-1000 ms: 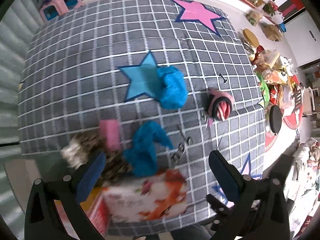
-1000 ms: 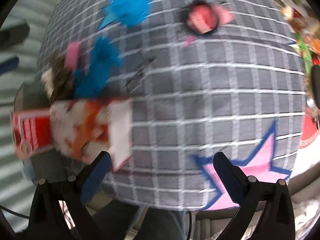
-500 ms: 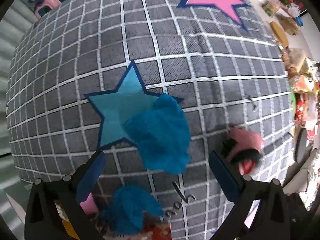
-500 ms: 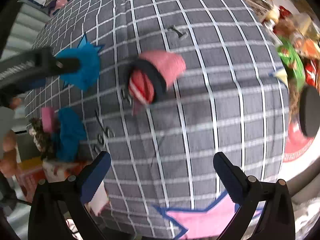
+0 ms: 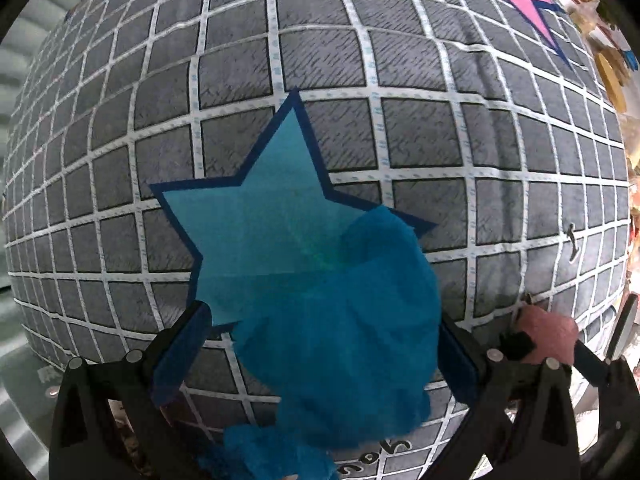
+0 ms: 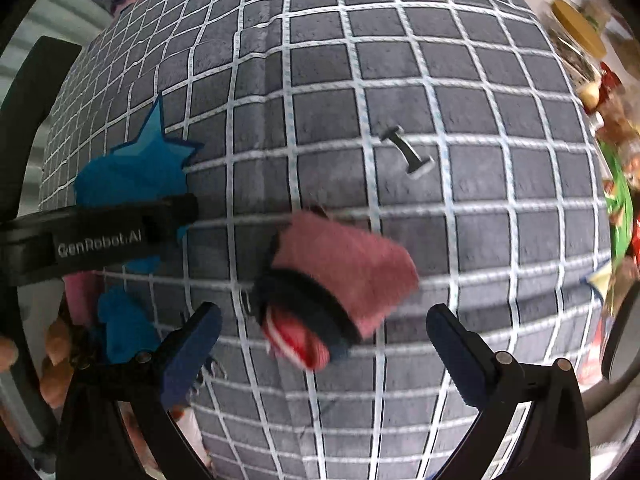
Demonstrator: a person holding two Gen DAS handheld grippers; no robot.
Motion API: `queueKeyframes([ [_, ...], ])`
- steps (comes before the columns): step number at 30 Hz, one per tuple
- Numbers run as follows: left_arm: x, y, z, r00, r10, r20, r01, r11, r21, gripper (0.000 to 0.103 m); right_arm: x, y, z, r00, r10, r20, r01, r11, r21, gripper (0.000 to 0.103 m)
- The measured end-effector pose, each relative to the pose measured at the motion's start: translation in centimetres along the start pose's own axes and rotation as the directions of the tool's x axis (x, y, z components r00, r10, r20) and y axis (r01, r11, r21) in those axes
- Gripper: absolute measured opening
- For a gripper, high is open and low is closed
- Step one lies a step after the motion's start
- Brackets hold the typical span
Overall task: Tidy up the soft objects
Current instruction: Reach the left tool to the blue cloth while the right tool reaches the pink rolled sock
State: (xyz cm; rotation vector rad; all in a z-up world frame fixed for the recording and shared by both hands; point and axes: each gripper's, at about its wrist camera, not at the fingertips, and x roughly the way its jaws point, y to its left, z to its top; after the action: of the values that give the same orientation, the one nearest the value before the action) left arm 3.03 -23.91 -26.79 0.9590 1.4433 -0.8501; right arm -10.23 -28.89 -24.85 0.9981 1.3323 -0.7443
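Observation:
A crumpled blue cloth [image 5: 340,320] lies on the grey checked cover [image 5: 360,80], overlapping a printed blue star [image 5: 256,224]. My left gripper [image 5: 320,356] is open, with one finger on each side of that cloth. A rolled pink sock [image 6: 344,268] with a black band and a red striped inside lies just ahead of my right gripper [image 6: 324,356], which is open and empty. The same sock [image 5: 544,332] shows at the right in the left wrist view. A second blue cloth [image 6: 124,328] lies nearer the front edge.
The left gripper's finger [image 6: 120,232] crosses the left side of the right wrist view, with a hand [image 6: 52,360] below it. A small pink piece [image 6: 78,292] sits by the second cloth. Cluttered packets and jars [image 6: 600,80] lie beyond the cover's right edge.
Both grippers have moved forward and down over the cover. The left now straddles the blue cloth; the right has closed in on the pink sock. The boxes at the front edge have left view.

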Motion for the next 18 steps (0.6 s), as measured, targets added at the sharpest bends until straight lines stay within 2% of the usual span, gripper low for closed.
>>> queueKeyframes([
  [10, 1.0, -0.3, 0.7, 1.000, -0.012, -0.006, 0.012, 1.000, -0.010, 0.103, 2.7, 1.2, 2.8, 1.000, -0.025, -0.011, 0.025, 0.999, -0.022, 0.103],
  [13, 0.7, -0.6, 0.7, 1.000, -0.013, 0.007, 0.013, 1.000, -0.010, 0.103, 2.4, 0.6, 3.2, 0.999, -0.050, -0.002, 0.050, 0.998, -0.047, 0.099],
  [15, 0.7, -0.7, 0.5, 1.000, -0.013, 0.010, 0.013, 1.000, -0.012, 0.103, 2.8, 1.5, 2.9, 0.998, -0.058, -0.004, 0.058, 0.997, -0.049, 0.098],
  [18, 0.5, -0.7, 0.0, 1.000, -0.013, -0.003, 0.013, 1.000, -0.019, 0.103, 2.8, 1.9, 2.3, 0.997, -0.079, 0.002, 0.079, 0.996, -0.044, 0.093],
])
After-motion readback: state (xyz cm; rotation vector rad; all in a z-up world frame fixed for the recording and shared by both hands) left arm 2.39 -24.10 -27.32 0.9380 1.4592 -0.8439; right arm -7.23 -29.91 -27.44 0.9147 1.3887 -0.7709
